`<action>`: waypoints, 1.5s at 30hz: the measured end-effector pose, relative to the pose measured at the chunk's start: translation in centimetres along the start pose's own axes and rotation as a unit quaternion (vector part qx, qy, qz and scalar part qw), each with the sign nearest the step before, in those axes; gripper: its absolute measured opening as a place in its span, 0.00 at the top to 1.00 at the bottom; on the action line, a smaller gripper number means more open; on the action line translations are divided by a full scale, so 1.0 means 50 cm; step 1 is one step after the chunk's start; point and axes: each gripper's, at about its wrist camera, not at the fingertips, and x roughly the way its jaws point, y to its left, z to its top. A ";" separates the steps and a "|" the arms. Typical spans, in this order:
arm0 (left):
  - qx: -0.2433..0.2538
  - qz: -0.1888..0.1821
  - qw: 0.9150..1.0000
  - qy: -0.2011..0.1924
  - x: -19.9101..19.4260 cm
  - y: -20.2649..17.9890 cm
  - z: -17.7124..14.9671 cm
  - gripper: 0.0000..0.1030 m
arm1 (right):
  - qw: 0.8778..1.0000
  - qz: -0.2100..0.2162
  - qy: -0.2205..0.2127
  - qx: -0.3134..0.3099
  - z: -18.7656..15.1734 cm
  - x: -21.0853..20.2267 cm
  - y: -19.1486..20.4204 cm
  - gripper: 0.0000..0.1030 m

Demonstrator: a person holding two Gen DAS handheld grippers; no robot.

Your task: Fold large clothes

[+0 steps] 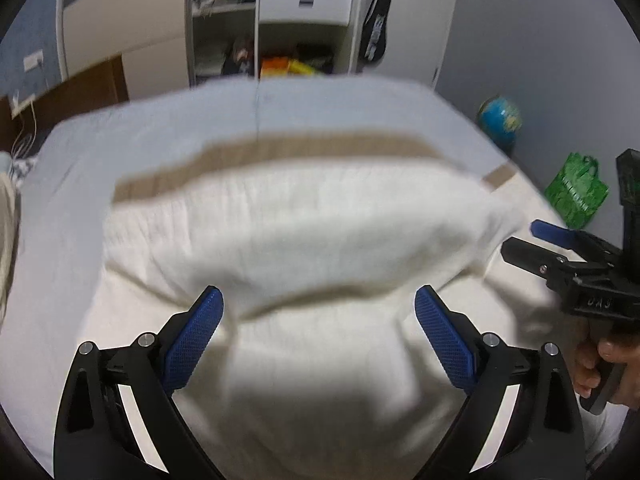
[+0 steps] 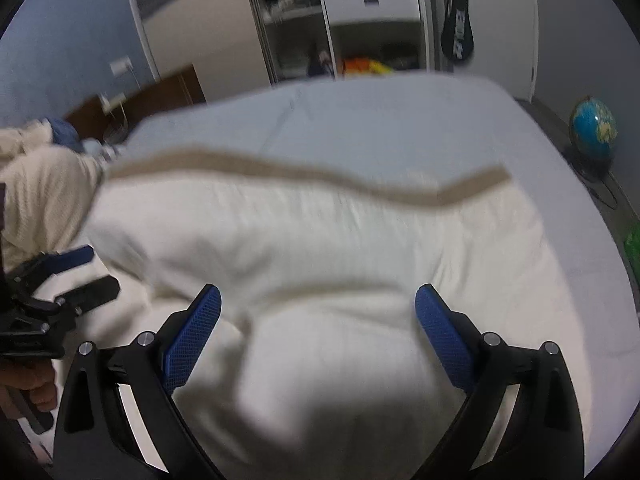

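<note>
garment: big cream knit sweater (image 1: 304, 220) with a tan band (image 1: 280, 152) along its far edge, spread over the bed (image 1: 160, 120) and filling most of both wrist views. A fold of it is humped up across the middle, so it's already partly doubled over, I'd guess.

left tongs: the left tongs (image 1: 319, 314) are spread wide apart, nothing between the blue pads, just above the near part of the sweater. You can also spot them at the left edge of the right wrist view (image 2: 76, 276), also released.

right tongs: the right tongs (image 2: 318, 314) are the same deal, wide apart and empty over the cloth. A hand (image 1: 600, 364) holds their grip at the right edge of the left wrist view.

feel: looks soft, thick and floppy, light enough but bulky. It won't hold a crease by itself and will sag between two grab points. Knit texture should grip fine on the ribbed pads, not slippery.

where to grab: I'd pinch an edge or corner, one per side, well apart, rather than the puffy middle. The tan band looks like the firmest bit to take.

watch out: frames are blurry, so I can't tell where the sleeves are.
</note>
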 end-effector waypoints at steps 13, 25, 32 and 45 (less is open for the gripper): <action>-0.095 0.034 0.989 0.106 0.150 0.109 0.082 0.05 | 0.993 -0.047 0.108 0.034 0.088 0.146 -0.075 0.09; -0.156 -0.058 0.979 0.118 0.123 0.203 0.011 0.06 | 0.992 -0.006 0.098 0.083 0.063 0.103 -0.182 0.09; -0.173 -0.061 0.980 0.074 0.018 0.259 -0.095 0.07 | 0.991 -0.023 0.066 0.112 0.003 -0.020 -0.274 0.09; -0.186 0.017 0.977 0.102 -0.073 0.307 -0.306 0.15 | 0.981 -0.132 0.090 0.112 -0.225 -0.170 -0.356 0.09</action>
